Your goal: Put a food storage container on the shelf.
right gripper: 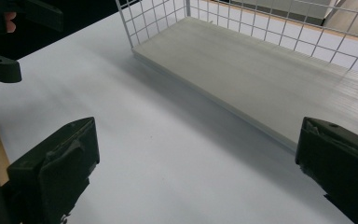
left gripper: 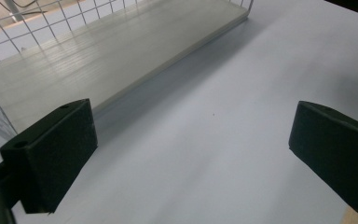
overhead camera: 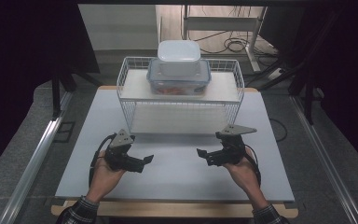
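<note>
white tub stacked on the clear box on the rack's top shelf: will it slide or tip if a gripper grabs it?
The white tub sits loose on the clear box's lid, so a sideways push would probably slide it. It looks like smooth, rigid plastic with rounded corners, so probably slippery in the jaws. It is wide and low, so unlikely to tip. Its weight cannot be judged: it is opaque.

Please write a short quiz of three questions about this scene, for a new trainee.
1. True or false: the white lidded plastic box stands on top of the clear plastic food container with the blue-rimmed lid.
2. On which level of the white wire rack do the two containers stand? A) upper shelf B) lower shelf C) the white table top
3. Fill in: the jaws of the left gripper and the right gripper are both ____.

Key: 1 true; 2 A; 3 open, holding nothing.
</note>
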The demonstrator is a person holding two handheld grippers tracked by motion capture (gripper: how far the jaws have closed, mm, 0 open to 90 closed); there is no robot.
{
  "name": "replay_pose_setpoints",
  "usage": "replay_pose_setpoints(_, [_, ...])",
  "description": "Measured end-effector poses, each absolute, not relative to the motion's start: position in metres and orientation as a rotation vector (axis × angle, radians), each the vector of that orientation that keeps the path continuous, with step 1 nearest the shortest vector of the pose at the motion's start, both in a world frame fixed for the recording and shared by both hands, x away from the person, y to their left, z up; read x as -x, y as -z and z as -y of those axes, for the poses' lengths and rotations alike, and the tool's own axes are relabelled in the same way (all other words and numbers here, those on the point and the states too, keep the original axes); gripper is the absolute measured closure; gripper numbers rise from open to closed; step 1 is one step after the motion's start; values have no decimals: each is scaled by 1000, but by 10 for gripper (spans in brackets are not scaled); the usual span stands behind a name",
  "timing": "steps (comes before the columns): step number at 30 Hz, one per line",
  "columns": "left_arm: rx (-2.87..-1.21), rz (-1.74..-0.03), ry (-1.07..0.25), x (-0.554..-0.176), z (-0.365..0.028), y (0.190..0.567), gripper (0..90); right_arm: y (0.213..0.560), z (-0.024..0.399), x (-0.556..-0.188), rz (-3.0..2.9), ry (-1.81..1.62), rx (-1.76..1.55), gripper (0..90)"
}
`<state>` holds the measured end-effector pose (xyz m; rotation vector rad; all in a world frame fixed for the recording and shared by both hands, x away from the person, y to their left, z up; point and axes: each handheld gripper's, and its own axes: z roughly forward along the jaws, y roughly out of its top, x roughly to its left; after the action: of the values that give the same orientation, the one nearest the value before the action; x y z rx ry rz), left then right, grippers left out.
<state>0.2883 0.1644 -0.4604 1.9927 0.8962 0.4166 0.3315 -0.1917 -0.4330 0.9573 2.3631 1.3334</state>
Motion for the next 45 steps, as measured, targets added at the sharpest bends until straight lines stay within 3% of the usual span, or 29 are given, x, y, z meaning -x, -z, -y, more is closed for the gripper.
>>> replay_pose_setpoints(45, [-2070, -961, -433, -260, -183, 517, 0, 486, 252, -302, -2324, -1240, -1130, 3])
